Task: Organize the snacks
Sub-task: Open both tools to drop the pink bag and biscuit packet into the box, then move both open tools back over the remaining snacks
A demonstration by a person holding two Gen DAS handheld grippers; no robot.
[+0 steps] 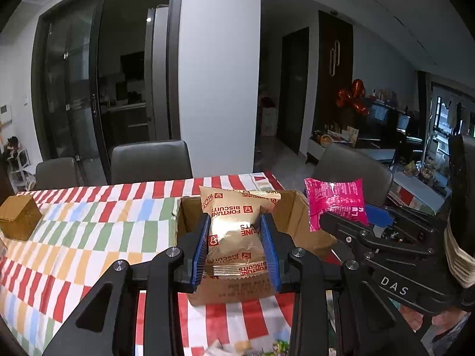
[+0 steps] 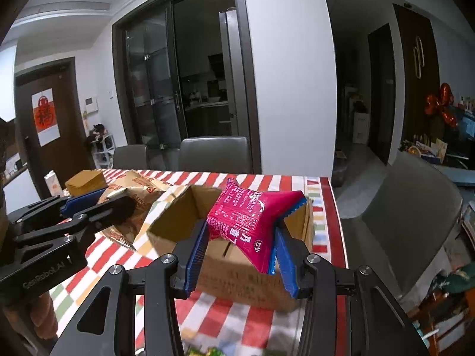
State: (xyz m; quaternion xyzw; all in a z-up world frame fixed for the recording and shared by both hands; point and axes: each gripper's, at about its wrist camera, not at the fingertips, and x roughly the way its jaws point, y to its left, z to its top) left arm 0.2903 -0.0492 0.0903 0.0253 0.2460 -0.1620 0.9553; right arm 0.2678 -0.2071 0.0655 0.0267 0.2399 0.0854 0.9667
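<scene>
Left claw (image 1: 236, 237) clamps a gold biscuit pack (image 1: 234, 228), held above the open carton (image 1: 292, 222). Right claw (image 2: 240, 247) clamps a pink pack (image 2: 249, 216), also over the carton. Carton sits on the striped bench (image 1: 74, 237), near its right edge. Grey chairs (image 1: 151, 160) beyond; small box (image 1: 19, 221) far left.

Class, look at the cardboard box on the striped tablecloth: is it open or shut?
Open: the cardboard box has its flaps raised, and its inside walls show.
</scene>
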